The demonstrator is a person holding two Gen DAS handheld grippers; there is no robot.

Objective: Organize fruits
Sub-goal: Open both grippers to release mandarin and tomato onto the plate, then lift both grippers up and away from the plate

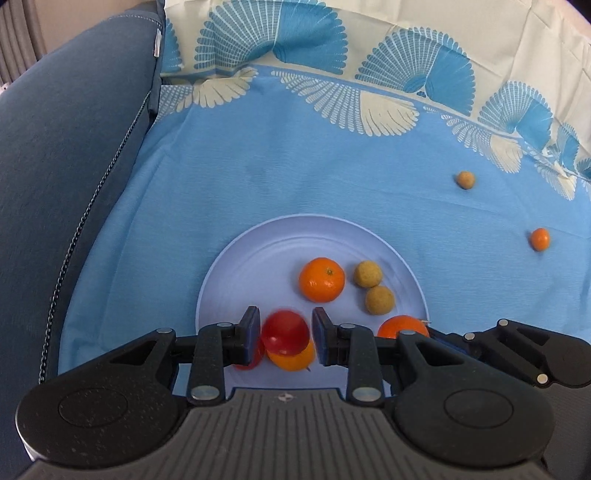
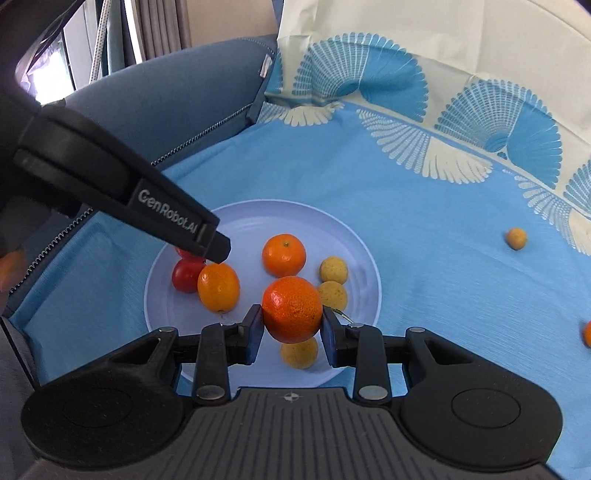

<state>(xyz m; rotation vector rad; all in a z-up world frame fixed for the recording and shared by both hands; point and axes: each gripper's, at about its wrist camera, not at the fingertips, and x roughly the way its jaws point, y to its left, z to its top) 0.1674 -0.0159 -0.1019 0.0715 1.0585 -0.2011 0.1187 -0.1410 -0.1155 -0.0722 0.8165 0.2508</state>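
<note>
Looks like a home, prob. a living rm. Upper left of both views: a blue upholstered sofa w/ stitched seams and a zipper along the cushion edge, a small label at the seam. Spread beside it, filling centre and right of frame, a light blue cloth w/ a fan-shaped feather print in cream and blue, creased as from folding. Top left of the right wrist view: curtains hanging in folds, bright daylight next to them. Lower centre: a pale plastic plate w/ fruit.
</note>
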